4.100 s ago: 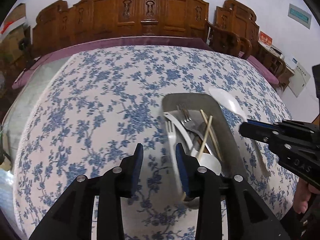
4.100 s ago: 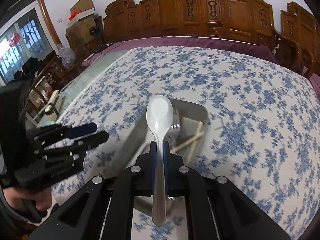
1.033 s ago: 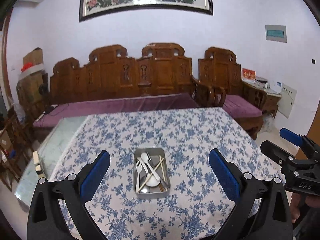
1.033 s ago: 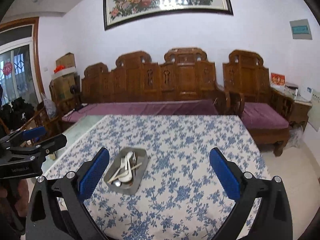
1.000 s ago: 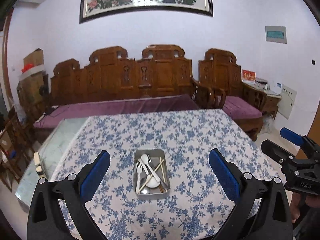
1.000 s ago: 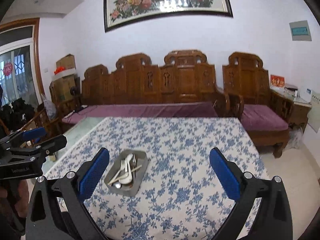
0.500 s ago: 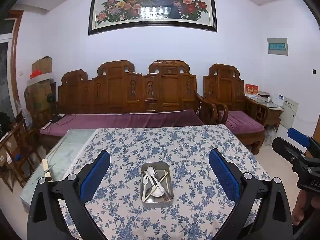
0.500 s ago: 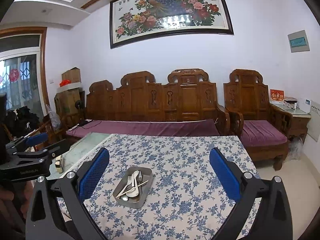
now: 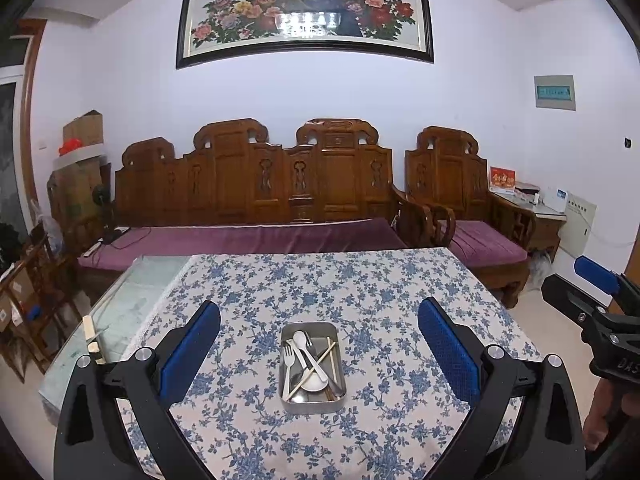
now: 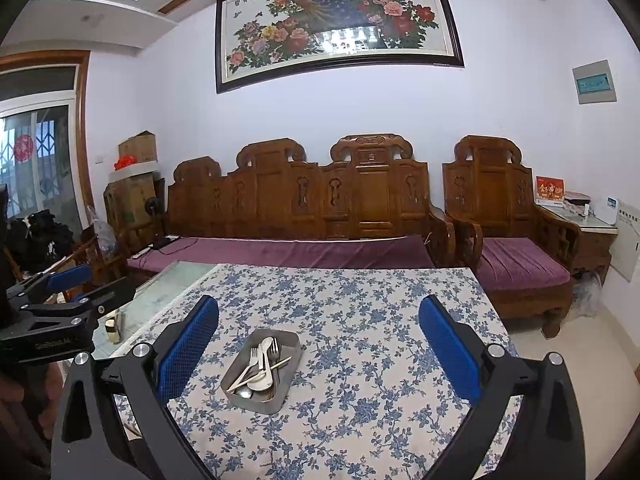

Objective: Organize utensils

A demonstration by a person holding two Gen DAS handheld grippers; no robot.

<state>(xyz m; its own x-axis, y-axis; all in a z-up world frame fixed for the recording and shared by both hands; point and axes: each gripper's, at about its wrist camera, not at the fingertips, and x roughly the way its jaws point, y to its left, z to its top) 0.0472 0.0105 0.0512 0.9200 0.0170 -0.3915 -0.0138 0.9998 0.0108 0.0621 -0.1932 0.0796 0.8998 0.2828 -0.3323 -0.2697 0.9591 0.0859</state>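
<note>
Both tools held back from the desk, spread wide and empty, with the utensils gathered in the tray.

We see the metal tray (image 9: 313, 364) ahead of and below the left tool (image 9: 319, 356) and right tool (image 10: 319, 354), toward the near edge of the desk (image 9: 400, 288), its long axis running near edge to far edge. It holds a white spoon (image 9: 310, 358), forks (image 9: 289, 364) and chopsticks (image 9: 320, 362), crossed over one another. Neither tool looks clearly nearer; we judge the sorting done.

right claw (image 10: 318, 340) gapes wide and empty above the bench (image 10: 360, 420). the tray (image 10: 240, 394) on it holds a spoon (image 10: 262, 378), forks (image 10: 274, 346) and chopsticks (image 10: 280, 362). left claw (image 10: 86, 280) is off left.
</note>
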